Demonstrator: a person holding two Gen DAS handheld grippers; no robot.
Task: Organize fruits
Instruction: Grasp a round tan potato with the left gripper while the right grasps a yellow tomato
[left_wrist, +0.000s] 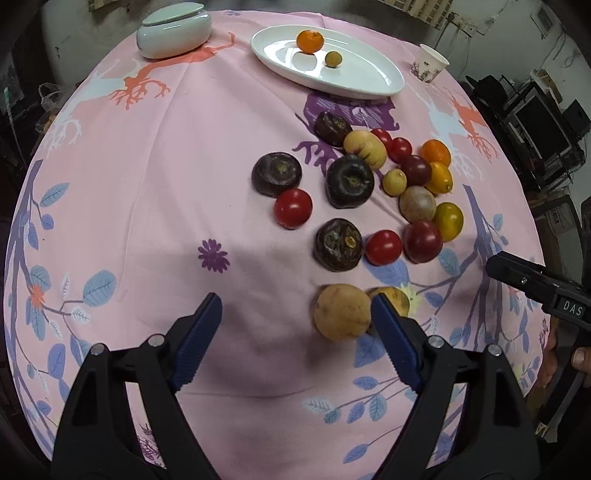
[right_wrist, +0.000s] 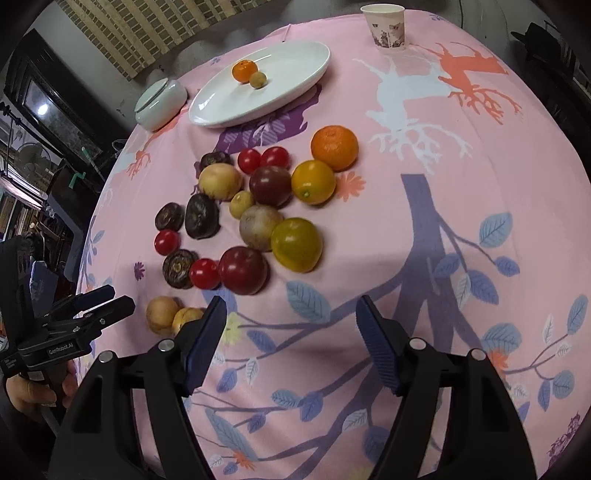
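Note:
A white oval plate (left_wrist: 369, 79) (right_wrist: 295, 74) at the far side holds a small orange (left_wrist: 310, 40) (right_wrist: 244, 71) and a small tan fruit (left_wrist: 333, 59) (right_wrist: 258, 79). Many fruits lie loose on the pink cloth: dark water chestnuts (left_wrist: 349, 181), red tomatoes (left_wrist: 293, 208), a mandarin (right_wrist: 334, 147), yellow fruits (right_wrist: 296, 243). My left gripper (left_wrist: 295, 306) is open and empty; a tan fruit (left_wrist: 341, 312) lies just inside its right finger, and another tan fruit (left_wrist: 397, 297) is partly hidden behind that finger. My right gripper (right_wrist: 291, 310) is open and empty over bare cloth, near a dark red tomato (right_wrist: 243, 269).
A lidded pale green jar (left_wrist: 173, 31) (right_wrist: 160, 101) stands at the back left. A paper cup (left_wrist: 428, 62) (right_wrist: 386, 24) stands at the back right. The table's edge curves close on both sides, with dark clutter beyond it.

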